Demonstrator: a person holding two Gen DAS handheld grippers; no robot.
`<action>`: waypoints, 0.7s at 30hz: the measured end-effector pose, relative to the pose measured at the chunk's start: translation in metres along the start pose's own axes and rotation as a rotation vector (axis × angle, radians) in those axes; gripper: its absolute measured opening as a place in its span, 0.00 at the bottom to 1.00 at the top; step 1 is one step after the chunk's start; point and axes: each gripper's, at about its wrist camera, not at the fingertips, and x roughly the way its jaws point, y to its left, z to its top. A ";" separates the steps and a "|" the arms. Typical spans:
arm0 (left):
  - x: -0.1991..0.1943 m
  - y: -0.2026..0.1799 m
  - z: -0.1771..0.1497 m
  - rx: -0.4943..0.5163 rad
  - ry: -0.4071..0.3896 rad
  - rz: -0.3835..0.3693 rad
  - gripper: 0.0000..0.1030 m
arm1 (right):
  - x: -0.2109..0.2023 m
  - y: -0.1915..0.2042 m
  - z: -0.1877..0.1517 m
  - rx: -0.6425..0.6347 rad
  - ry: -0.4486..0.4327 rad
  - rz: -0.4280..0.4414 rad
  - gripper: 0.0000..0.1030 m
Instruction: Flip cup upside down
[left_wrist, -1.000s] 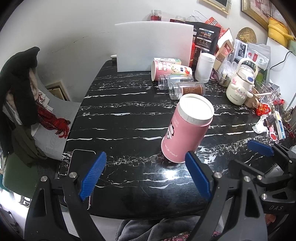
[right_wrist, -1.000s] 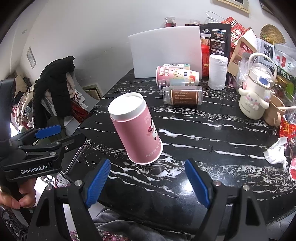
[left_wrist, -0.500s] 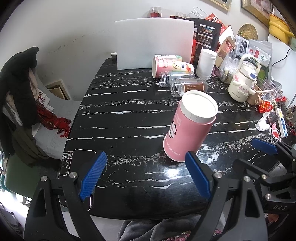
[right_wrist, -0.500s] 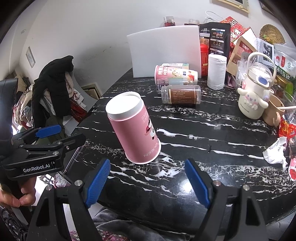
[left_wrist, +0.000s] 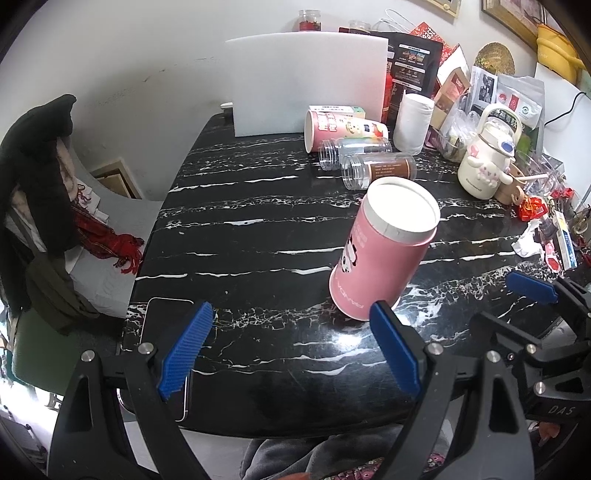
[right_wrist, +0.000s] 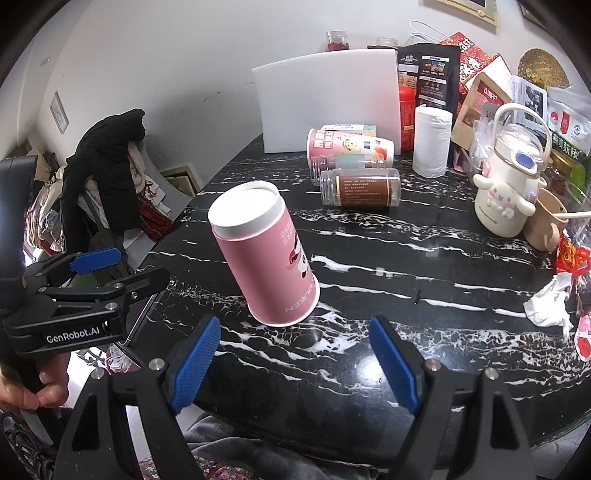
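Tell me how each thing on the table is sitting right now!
Pink cup: standing, white end up.
Brown bottle: lying on its side, no cap.
Clear bottle: lying on its side, no cap.
Left claw: open, holding nothing.
Right claw: open, holding nothing.

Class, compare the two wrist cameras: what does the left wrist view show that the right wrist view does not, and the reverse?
Only the left wrist view shows the phone flat at the table's near corner. Only the right wrist view shows the person's hand gripping the other gripper's handle. Both show the pink cup standing on the black marble table, with the open left gripper and right gripper short of it.
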 end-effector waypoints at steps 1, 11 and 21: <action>0.000 0.000 0.000 0.000 -0.001 0.001 0.84 | 0.000 0.000 0.000 0.000 0.000 0.000 0.81; 0.002 0.001 0.001 0.009 0.010 0.006 0.84 | 0.001 0.000 0.000 0.000 0.003 -0.002 0.81; 0.003 0.001 0.001 0.014 0.011 0.015 0.84 | 0.002 0.000 -0.001 0.001 0.007 -0.003 0.81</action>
